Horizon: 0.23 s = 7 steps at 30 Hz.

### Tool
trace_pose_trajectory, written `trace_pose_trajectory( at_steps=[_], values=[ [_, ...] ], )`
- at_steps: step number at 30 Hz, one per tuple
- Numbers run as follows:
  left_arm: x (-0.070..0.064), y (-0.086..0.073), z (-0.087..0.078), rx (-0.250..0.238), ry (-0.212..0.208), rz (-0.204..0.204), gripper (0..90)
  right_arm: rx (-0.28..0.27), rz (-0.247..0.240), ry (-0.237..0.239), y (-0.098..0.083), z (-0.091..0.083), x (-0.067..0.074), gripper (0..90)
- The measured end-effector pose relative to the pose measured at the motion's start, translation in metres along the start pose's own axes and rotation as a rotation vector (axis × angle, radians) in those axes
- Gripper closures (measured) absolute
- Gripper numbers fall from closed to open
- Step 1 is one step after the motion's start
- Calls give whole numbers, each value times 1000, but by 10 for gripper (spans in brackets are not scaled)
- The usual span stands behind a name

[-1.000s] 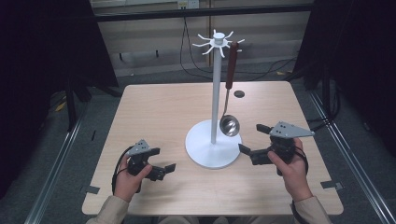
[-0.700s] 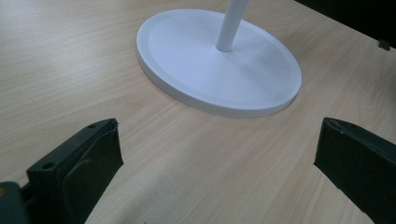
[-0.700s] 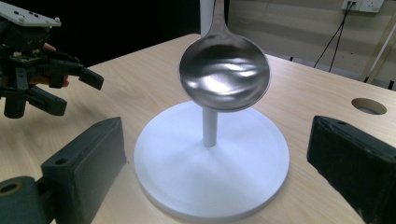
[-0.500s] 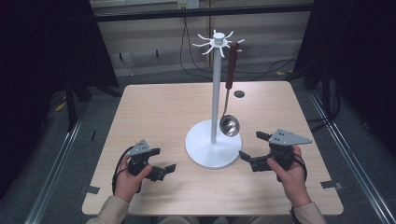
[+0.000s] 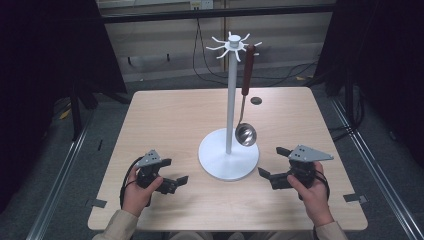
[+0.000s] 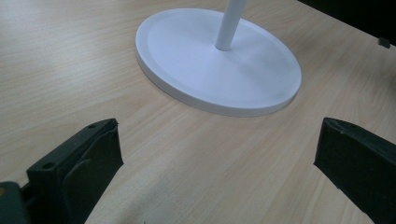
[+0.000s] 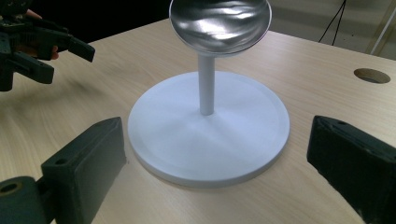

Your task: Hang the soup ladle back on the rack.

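A white stand point(image 5: 230, 100) with a ring of hooks at its top rises from a round base point(image 5: 220, 162) at the table's middle front. From one hook hangs a ladle point(image 5: 247, 70) with a brown handle; its steel bowl point(image 5: 246, 134) is just above the base. My left gripper point(image 5: 175, 171) rests open on the table left of the base point(image 6: 219, 60), nothing between its jaws. On the right, my right gripper point(image 5: 270, 161) is open and empty, facing the base point(image 7: 210, 130) with the ladle bowl point(image 7: 219, 21) above.
The light wooden table point(image 5: 175, 115) has a small round hole point(image 5: 256, 100) at the back right, also seen as the hole point(image 7: 371, 75) in the right gripper view. The left gripper point(image 7: 42, 46) appears far off in that view. Dark floor and cables surround the table.
My right gripper has drawn back a little toward the table's front edge and sunk lower. The left gripper and the ladle have stayed where they were.
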State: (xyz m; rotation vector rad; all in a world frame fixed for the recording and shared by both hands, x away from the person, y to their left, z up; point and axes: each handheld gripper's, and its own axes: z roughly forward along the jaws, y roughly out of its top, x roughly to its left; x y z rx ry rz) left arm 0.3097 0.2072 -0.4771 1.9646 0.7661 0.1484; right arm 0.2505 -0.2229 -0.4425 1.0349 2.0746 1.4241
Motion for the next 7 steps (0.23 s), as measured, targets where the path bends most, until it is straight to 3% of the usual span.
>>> trace_pose_trajectory(
  at_steps=[7],
  values=[
    [0,0,2,3,-4,2,3,10,-1,-5,-4,1,1,33]
  ],
)
